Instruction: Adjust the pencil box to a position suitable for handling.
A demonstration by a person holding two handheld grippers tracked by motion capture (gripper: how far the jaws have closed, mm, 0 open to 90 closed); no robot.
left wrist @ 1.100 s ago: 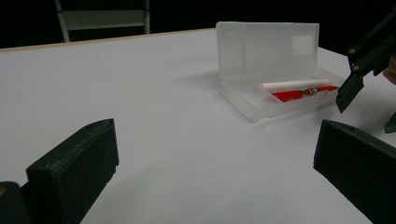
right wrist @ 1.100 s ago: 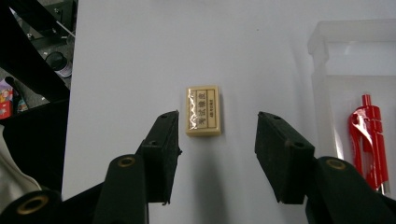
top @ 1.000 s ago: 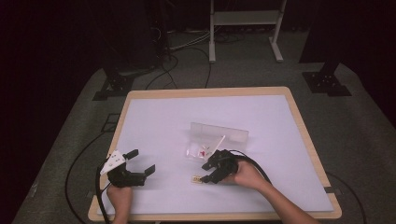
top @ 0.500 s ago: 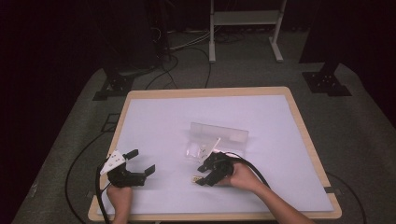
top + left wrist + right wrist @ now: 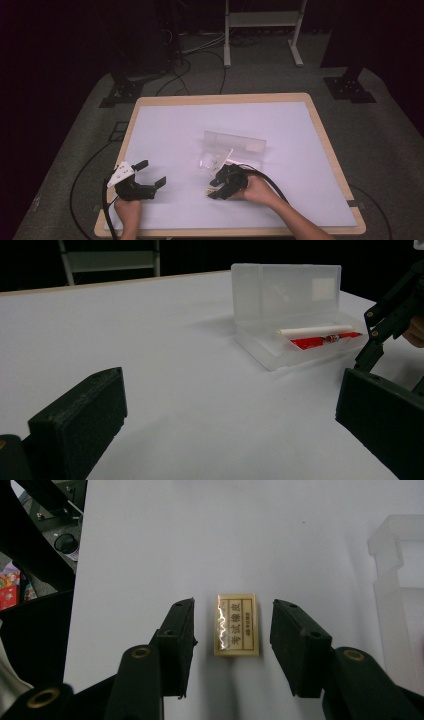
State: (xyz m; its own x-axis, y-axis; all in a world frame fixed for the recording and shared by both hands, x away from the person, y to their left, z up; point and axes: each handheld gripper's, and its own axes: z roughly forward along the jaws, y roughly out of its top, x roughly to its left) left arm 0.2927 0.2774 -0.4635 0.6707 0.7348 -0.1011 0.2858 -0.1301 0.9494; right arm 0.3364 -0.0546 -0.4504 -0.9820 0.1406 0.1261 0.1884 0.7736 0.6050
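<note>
**Eraser framed between the right tongs, not yet gripped**

High view: the right tongs are seen near the front of the white worktop, held in the person's right hand and pointed towards the left. A small pale eraser is just made out at their tips. Just behind them an open clear plastic case is set, with its lid raised. The left tongs are held well apart to the left, near the front left corner, with their jaws spread and nothing between them.

Left gripper view: the two black jaws of the left tongs are shown wide apart over bare worktop. Further off, the clear case is seen with a white pen and a red pen lying in its tray. The right tongs are seen at the right edge, just beside the case.

Right gripper view: the wrapped cream eraser is seen lying flat on the worktop between the jaws of the right tongs. The jaws have just been closing on it, yet a gap is left on either side, so the eraser is not pressed. The edge of the case is shown at the right.
</note>
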